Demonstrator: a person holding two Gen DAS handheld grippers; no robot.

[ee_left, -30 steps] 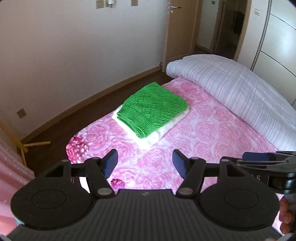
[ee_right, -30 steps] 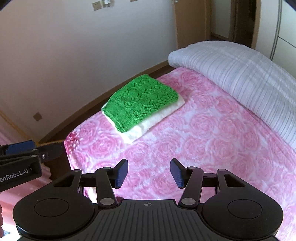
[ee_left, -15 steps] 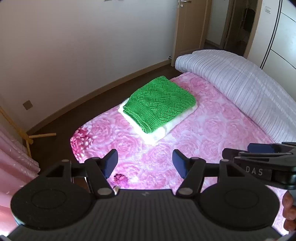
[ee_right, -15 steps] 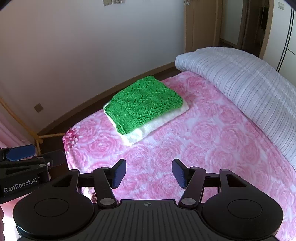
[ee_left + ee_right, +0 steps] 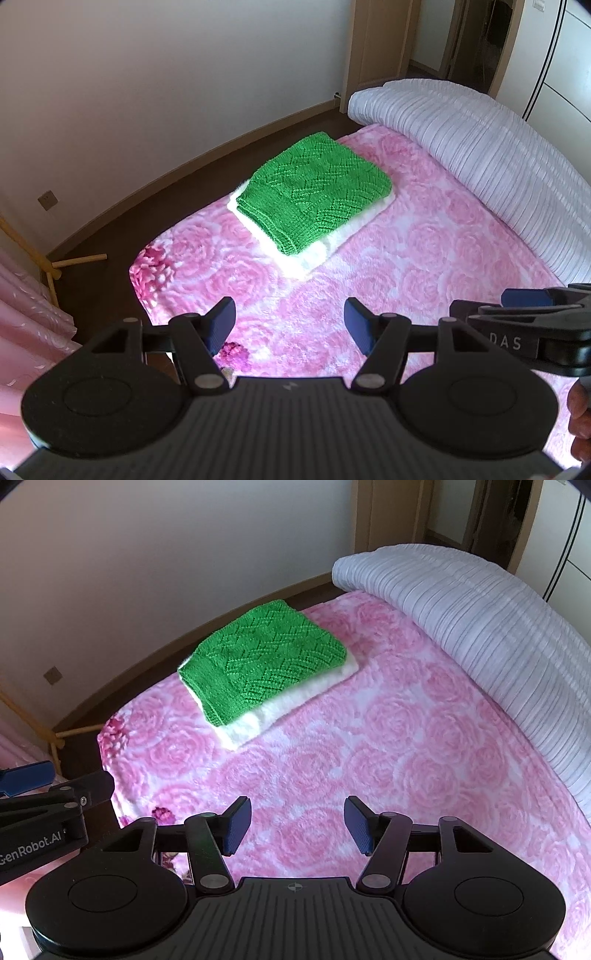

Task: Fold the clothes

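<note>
A folded green knit sweater [image 5: 314, 188] [image 5: 262, 661] lies on top of a folded white garment [image 5: 325, 242] [image 5: 295, 701], stacked near the far corner of the pink rose-patterned bed [image 5: 424, 266] [image 5: 388, 760]. My left gripper [image 5: 290, 323] hovers open above the near part of the bed, well short of the stack, with nothing between its fingers. My right gripper [image 5: 297, 821] is open and empty too, above the bedspread. Each gripper shows at the edge of the other's view.
A rolled white striped duvet [image 5: 480, 147] [image 5: 480, 620] lies along the bed's right side. Dark wood floor [image 5: 166, 206] and a white wall border the bed on the left. Pink curtain [image 5: 26, 325] and a wooden stand [image 5: 55, 264] sit at the lower left. A doorway [image 5: 380, 40] is behind.
Both grippers have drifted over the bed and sunk a little, so the stack has shifted in view. The right gripper's jaws stand a touch wider than a second ago.
</note>
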